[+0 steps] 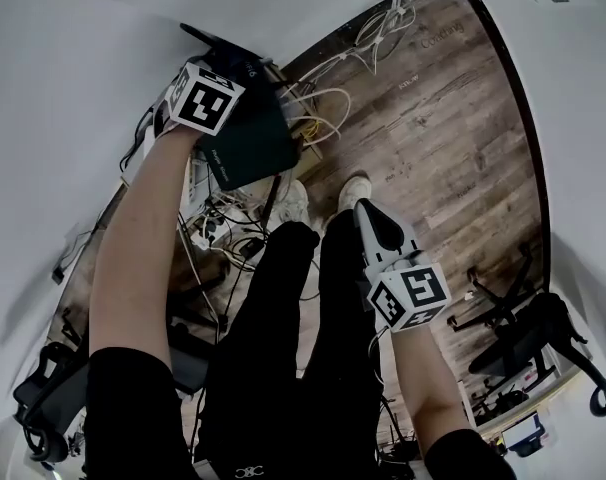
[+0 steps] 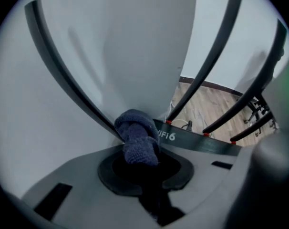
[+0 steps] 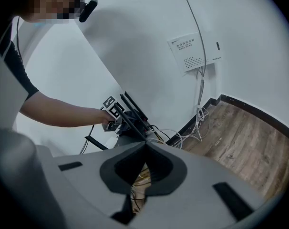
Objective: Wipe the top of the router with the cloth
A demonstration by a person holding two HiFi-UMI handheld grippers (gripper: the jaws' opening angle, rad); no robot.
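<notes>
A dark blue cloth [image 2: 135, 136] is bunched between the jaws of my left gripper [image 2: 138, 149], which is shut on it. The cloth presses against the edge of the black router [image 2: 197, 141], which has a white "WiFi 6" mark and several upright antennas [image 2: 209, 63]. In the head view the left gripper [image 1: 245, 68] is over the far end of the router [image 1: 248, 146], against the white wall. My right gripper [image 1: 369, 210] hangs low beside the person's legs, away from the router. Its jaws [image 3: 145, 144] meet at the tips with nothing between them. The right gripper view shows the router [image 3: 135, 122] from a distance.
Loose white and yellow cables [image 1: 323, 103] trail behind the router along the wall. A white wall box [image 3: 188, 51] has wires running down to the skirting. An office chair [image 1: 528, 338] stands on the wooden floor [image 1: 453, 118] at the right.
</notes>
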